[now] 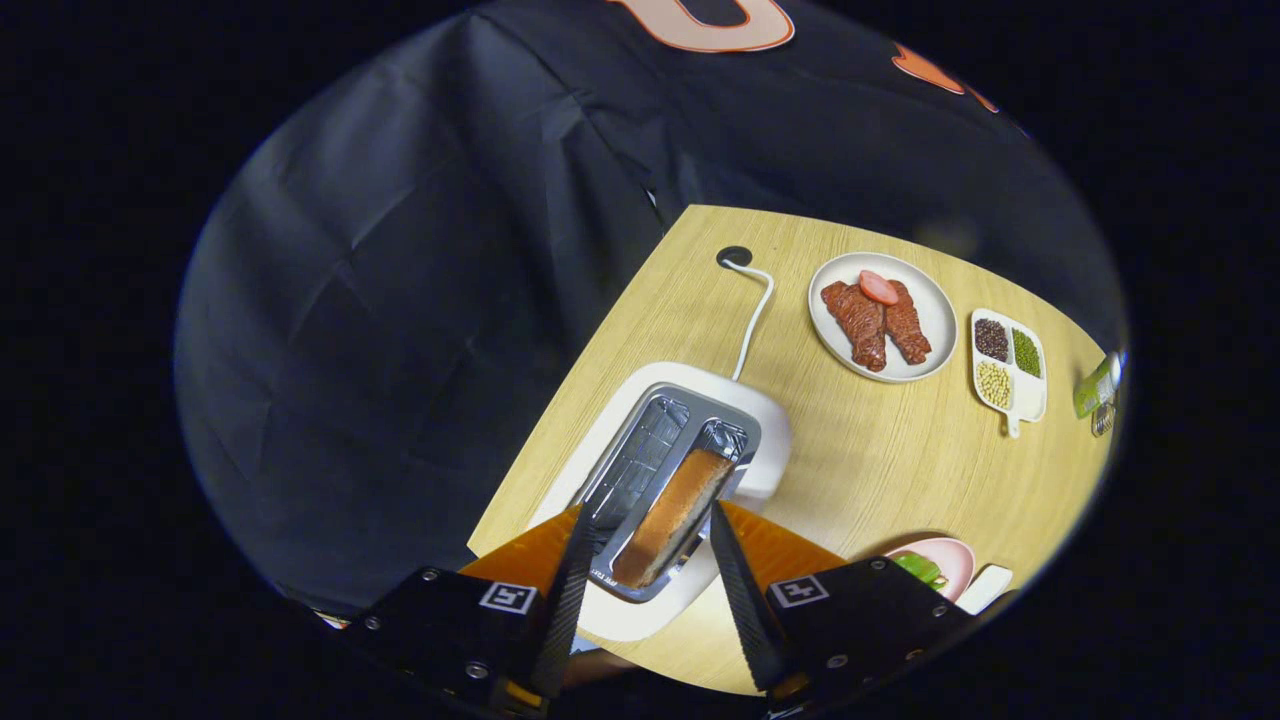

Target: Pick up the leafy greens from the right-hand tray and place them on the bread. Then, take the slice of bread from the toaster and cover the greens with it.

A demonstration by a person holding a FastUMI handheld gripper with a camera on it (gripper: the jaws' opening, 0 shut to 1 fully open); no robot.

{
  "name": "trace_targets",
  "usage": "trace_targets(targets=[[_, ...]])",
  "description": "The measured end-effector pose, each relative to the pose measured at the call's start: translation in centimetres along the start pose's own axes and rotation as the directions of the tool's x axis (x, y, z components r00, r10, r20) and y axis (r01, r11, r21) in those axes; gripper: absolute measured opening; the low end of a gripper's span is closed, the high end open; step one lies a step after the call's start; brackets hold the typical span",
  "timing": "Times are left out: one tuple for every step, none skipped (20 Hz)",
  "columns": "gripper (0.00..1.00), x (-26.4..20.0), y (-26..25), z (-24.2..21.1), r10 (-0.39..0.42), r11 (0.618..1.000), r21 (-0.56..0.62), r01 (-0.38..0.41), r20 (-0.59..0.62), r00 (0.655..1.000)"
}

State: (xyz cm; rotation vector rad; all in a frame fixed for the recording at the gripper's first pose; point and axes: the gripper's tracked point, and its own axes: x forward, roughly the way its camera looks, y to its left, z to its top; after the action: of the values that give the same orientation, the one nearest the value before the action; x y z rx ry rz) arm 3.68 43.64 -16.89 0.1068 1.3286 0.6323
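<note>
A staged kitchen corner is sitting inside a recording booth. A toaster [668,480] and a plate of meat [882,316] are resting on a wooden desk [880,470], and black cloth [420,300] is hanging behind.

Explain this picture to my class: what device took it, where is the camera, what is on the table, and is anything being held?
A person holds a hand-held tool with two-finger tongs; the camera rides on it and looks forward along the fingers. The open tongs straddle a slice of bread standing in a white toaster, not yet pressing it. The toaster sits on a wooden table, its cord running to a hole. Beyond lie a plate of meat and a divided dish of beans. Beside the tongs, a pink plate holds leafy greens.
</note>
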Motion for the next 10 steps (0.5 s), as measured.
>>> trace_targets(targets=[[0.65,0.3,-0.2,0.0,-0.008,1.0,-0.001,0.008,-0.009,1.0],[0.62,0.4,-0.2,0.1,-0.009,1.0,0.0,0.009,-0.007,1.0],[0.55,0.4,-0.1,0.0,-0.012,1.0,0.0,0.012,-0.007,1.0],[0.51,0.5,-0.2,0.0,-0.011,1.0,0.001,0.011,-0.006,1.0],[0.45,0.5,0.1,0.0,0.008,1.0,-0.005,-0.008,-0.008,1.0],[0.42,0.5,0.2,-0.5,0.024,1.0,-0.012,-0.025,-0.017,1.0],[0.37,0.2,-0.2,-0.4,0.025,1.0,-0.01,-0.025,-0.011,1.0],[0.32,0.0,-0.5,-0.4,0.023,1.0,0.005,-0.023,0.003,1.0],[0.24,-0.4,-0.8,-0.2,0.028,0.999,0.021,-0.028,0.018,0.999],[0.16,-0.8,-0.8,0.0,0.039,0.999,0.027,-0.04,0.038,0.999]])
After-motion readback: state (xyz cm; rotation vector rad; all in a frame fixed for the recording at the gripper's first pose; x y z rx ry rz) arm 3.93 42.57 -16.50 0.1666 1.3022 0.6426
